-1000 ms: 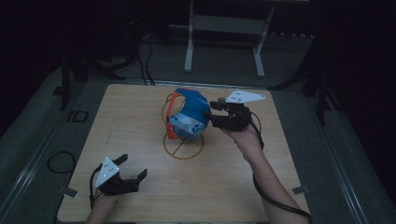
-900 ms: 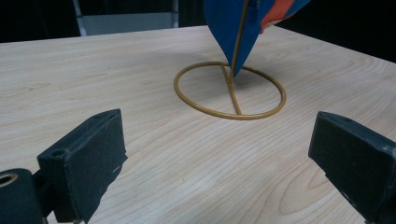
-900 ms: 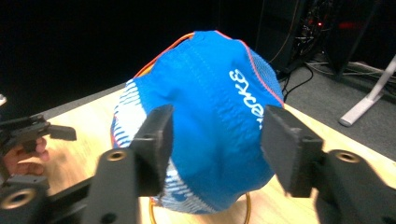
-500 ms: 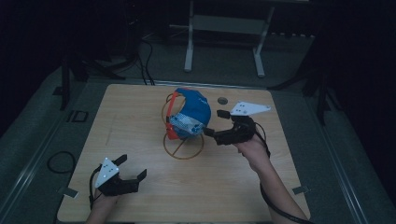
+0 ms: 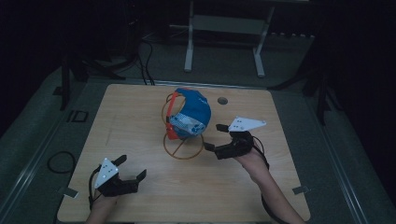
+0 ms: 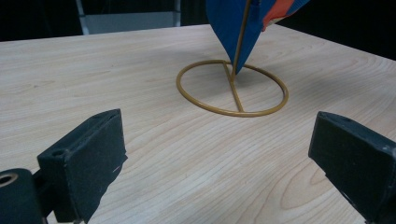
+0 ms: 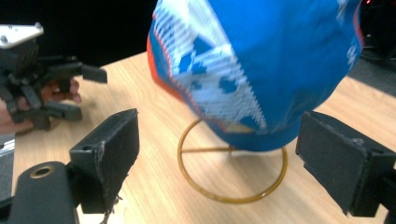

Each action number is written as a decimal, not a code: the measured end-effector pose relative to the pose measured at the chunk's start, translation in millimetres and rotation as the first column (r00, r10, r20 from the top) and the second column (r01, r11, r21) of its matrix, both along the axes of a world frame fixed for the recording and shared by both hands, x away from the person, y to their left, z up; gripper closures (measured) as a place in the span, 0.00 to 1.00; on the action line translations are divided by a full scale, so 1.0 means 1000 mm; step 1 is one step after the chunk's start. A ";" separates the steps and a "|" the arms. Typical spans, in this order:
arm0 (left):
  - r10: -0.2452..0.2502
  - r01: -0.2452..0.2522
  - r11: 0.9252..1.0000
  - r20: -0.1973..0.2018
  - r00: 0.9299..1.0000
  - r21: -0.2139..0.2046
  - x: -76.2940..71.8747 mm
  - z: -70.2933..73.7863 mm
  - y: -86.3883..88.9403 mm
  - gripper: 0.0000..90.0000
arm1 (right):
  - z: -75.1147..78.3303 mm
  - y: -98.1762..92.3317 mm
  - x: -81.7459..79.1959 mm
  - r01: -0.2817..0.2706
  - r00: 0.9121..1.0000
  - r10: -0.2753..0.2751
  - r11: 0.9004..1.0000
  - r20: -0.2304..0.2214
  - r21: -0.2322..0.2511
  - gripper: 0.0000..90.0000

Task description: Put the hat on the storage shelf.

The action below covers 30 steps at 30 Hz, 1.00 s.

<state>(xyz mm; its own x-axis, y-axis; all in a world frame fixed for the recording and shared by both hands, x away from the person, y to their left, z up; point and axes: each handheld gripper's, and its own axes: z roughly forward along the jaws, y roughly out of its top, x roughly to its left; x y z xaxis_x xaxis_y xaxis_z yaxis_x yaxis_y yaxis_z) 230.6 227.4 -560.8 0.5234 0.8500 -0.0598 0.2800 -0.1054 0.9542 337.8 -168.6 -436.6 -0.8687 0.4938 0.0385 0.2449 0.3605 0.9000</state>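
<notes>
A blue knitted hat (image 5: 192,111) with an orange edge and a white pattern hangs on a gold wire stand (image 5: 183,147) with a ring base, at the middle of the wooden table (image 5: 135,116). My right gripper (image 5: 213,137) stands open just right of the ring base, jaws toward the hat, touching nothing. The right gripper view puts the hat (image 7: 261,65) and ring (image 7: 231,163) close ahead between the spread jaws. My left gripper (image 5: 132,166) rests open at the table's near left. Its view has the ring (image 6: 232,88) and the hat's lower tip (image 6: 233,32) farther off.
A small round hole (image 5: 222,100) sits in the table behind the hat. A grey metal frame (image 5: 224,28) stands on the floor beyond the far edge, with cables (image 5: 144,60) beside it. The left gripper (image 7: 86,93) and its hand appear far left in the right gripper view.
My right gripper has drawn back from the hat's right side toward the near edge and lowered beside the ring base. The left gripper has not moved.
</notes>
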 end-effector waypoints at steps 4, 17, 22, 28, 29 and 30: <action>-0.012 0.012 1.000 0.000 1.000 -0.004 0.000 0.000 0.000 0.05 | -0.015 -0.002 -0.005 -0.019 1.000 0.019 1.000 -0.019 -0.001 0.15; -0.014 0.014 1.000 -0.004 1.000 0.003 0.001 -0.001 -0.001 0.05 | -0.069 -0.011 -0.019 -0.061 0.994 0.061 0.998 -0.093 0.004 0.15; -0.014 0.014 1.000 -0.004 1.000 0.002 0.001 -0.001 -0.001 0.05 | -0.084 -0.015 -0.025 -0.061 0.992 0.057 0.997 -0.109 -0.037 0.15; -0.012 0.012 1.000 -0.004 1.000 0.001 0.001 -0.001 -0.001 0.05 | -0.101 -0.021 -0.032 -0.079 0.988 0.070 0.995 -0.134 -0.062 0.15; -0.012 0.012 1.000 -0.006 1.000 0.000 0.001 -0.002 -0.001 0.05 | -0.104 -0.023 -0.033 -0.079 0.988 0.070 0.995 -0.137 -0.066 0.15; -0.011 0.011 1.000 -0.005 1.000 0.001 0.001 -0.002 -0.001 0.05 | -0.107 -0.024 -0.033 -0.080 0.987 0.069 0.994 -0.143 -0.070 0.15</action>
